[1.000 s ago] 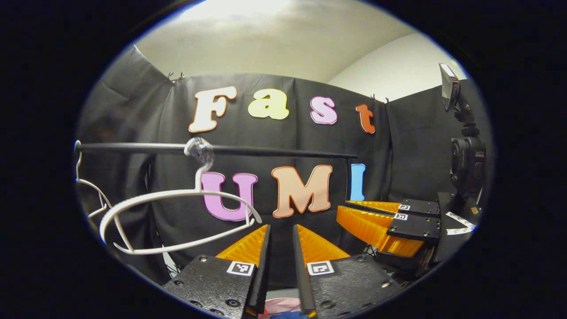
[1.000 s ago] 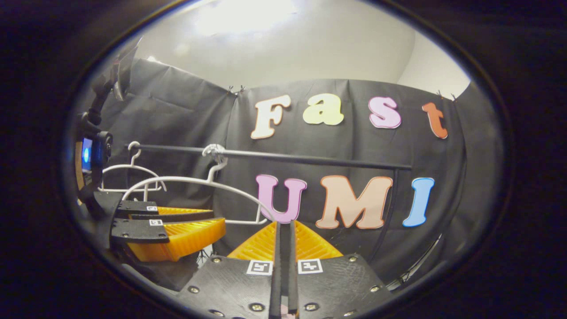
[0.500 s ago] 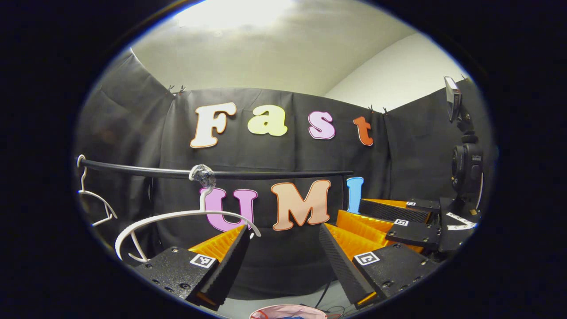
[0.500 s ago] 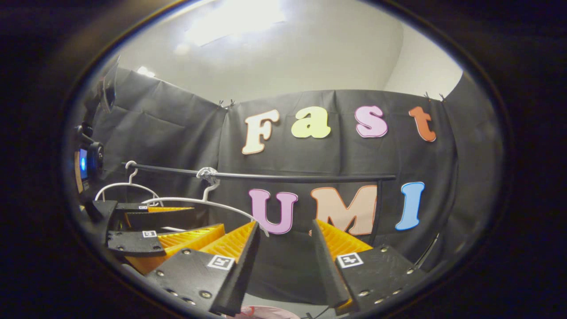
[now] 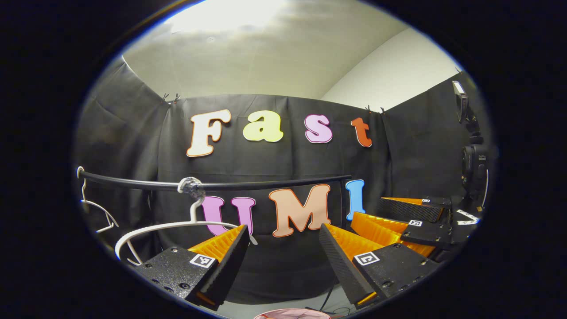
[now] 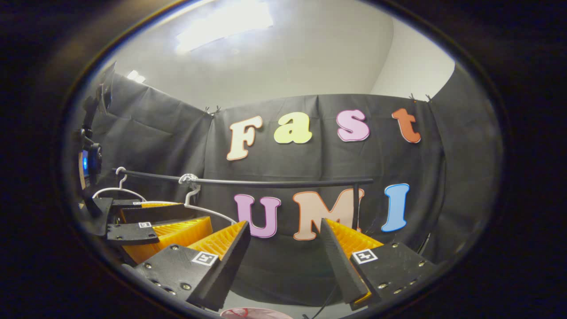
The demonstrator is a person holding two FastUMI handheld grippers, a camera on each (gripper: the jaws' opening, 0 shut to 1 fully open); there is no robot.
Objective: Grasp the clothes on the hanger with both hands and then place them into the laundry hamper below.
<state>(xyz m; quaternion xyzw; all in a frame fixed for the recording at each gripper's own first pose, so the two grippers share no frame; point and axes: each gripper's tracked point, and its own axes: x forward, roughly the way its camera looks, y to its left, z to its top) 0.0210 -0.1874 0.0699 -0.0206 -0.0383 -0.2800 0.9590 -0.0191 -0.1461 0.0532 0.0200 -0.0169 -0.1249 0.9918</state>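
Both the left gripper (image 5: 281, 261) and the right gripper (image 6: 283, 261) hang spread wide and empty just above the hamper (image 5: 292, 313), whose pink rim peeks out directly beneath them, below the bare hanger (image 5: 177, 228) on the rail (image 5: 266, 184), clothes apparently already dropped.

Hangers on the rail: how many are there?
2. One hanger hangs mid-rail, bare; another hanger hangs at the rail's left end, partly cut off.

A black rail (image 5: 266, 183) crosses before the white ceiling (image 5: 248, 57).
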